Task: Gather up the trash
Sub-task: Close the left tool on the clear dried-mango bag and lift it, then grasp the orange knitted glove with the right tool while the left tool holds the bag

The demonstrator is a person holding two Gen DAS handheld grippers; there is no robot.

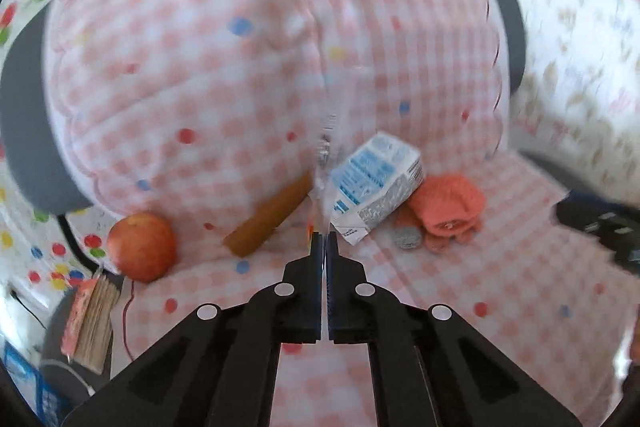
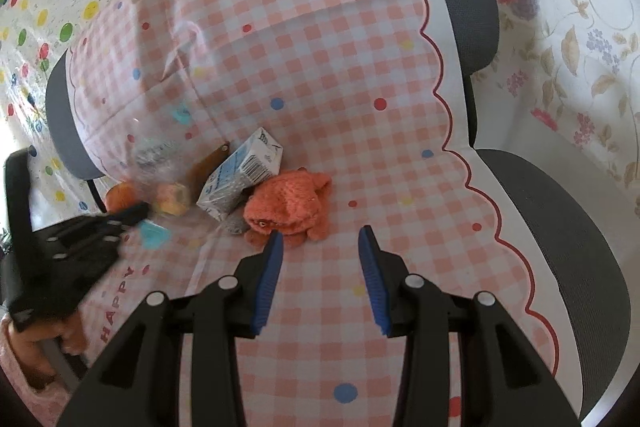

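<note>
A blue-and-white carton (image 1: 376, 183) lies on the pink checked cloth (image 1: 200, 99) over a chair, also in the right wrist view (image 2: 240, 175). A crumpled foil ball (image 1: 407, 237) sits by it. My left gripper (image 1: 324, 239) is shut on a clear plastic bag (image 1: 322, 155), which rises as a thin strip from its fingertips; in the right wrist view the bag (image 2: 160, 163) is a clear bulge with items inside, held by the left gripper (image 2: 140, 211). My right gripper (image 2: 320, 239) is open and empty, just in front of an orange plush toy (image 2: 288, 207).
An apple (image 1: 142, 247) and a brown stick-like object (image 1: 272, 217) lie left of the carton. The plush toy (image 1: 448, 211) lies right of it. A book (image 1: 90, 323) sits at lower left. The grey chair back and seat (image 2: 560, 235) show at the cloth's scalloped edge.
</note>
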